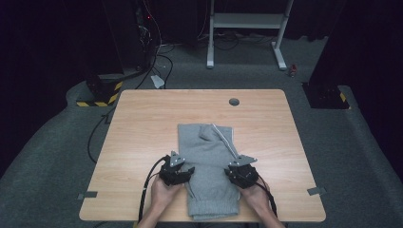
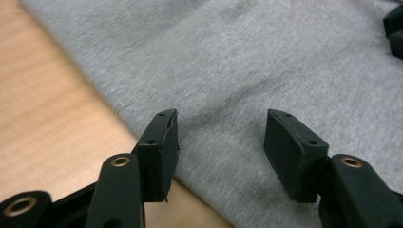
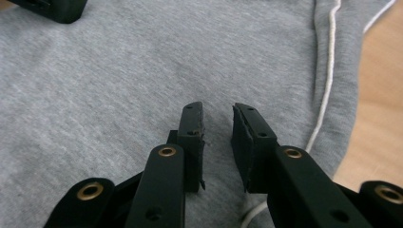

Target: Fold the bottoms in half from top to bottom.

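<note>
Left gripper: fingers approx half open, hovering over the near left edge of the grey sweatpants, nothing between them. Right gripper: fingers nearly closed w/ a narrow gap, no cloth in it, above fabric just beside the white drawstring. Sweatpants lie folded mid-counter, near the person. Step looks like pre-grasp for the next fold; next needs both lowered to pinch cloth edges. No containers.
</note>
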`<state>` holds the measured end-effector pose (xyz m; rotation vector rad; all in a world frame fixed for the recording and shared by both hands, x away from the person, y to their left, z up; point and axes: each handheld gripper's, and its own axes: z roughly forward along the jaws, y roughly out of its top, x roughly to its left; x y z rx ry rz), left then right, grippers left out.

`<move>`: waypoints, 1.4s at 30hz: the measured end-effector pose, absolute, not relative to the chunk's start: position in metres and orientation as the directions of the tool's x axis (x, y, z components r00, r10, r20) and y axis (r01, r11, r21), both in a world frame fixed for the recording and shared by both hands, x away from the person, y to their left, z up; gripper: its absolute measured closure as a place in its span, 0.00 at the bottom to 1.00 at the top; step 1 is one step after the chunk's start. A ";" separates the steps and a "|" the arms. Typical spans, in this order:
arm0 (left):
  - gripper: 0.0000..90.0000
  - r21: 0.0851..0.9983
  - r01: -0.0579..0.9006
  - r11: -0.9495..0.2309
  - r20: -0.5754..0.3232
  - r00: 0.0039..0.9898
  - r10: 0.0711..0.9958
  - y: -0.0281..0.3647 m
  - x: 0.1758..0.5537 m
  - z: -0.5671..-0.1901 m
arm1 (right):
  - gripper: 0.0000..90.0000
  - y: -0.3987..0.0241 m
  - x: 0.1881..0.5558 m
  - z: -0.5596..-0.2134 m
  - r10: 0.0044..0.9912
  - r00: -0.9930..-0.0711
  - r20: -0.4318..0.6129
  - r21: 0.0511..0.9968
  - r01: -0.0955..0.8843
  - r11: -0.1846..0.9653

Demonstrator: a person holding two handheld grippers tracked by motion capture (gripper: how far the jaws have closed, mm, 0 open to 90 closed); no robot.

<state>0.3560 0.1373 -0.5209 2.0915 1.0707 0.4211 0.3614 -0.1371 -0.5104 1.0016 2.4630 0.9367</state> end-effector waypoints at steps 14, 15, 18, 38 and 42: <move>0.53 0.729 0.615 -0.301 -0.054 0.489 0.870 0.141 0.421 -0.499 | 0.71 -0.123 0.435 -0.474 0.817 -0.577 -0.021 0.746 0.535 0.397; 0.53 0.724 0.621 -0.300 -0.052 0.483 0.874 0.140 0.424 -0.500 | 0.70 -0.121 0.441 -0.475 0.825 -0.565 -0.024 0.733 0.551 0.399; 0.53 0.719 0.631 -0.293 -0.052 0.469 0.882 0.140 0.430 -0.504 | 0.68 -0.118 0.454 -0.480 0.836 -0.548 -0.016 0.713 0.580 0.394; 0.52 0.687 0.640 -0.344 -0.007 0.479 0.878 0.138 0.434 -0.514 | 0.78 -0.160 0.464 -0.501 0.892 -0.453 0.012 0.669 0.667 0.329; 0.53 0.698 0.616 -0.365 0.015 0.497 0.867 0.135 0.427 -0.509 | 0.73 -0.154 0.446 -0.494 0.877 -0.479 -0.027 0.723 0.597 0.348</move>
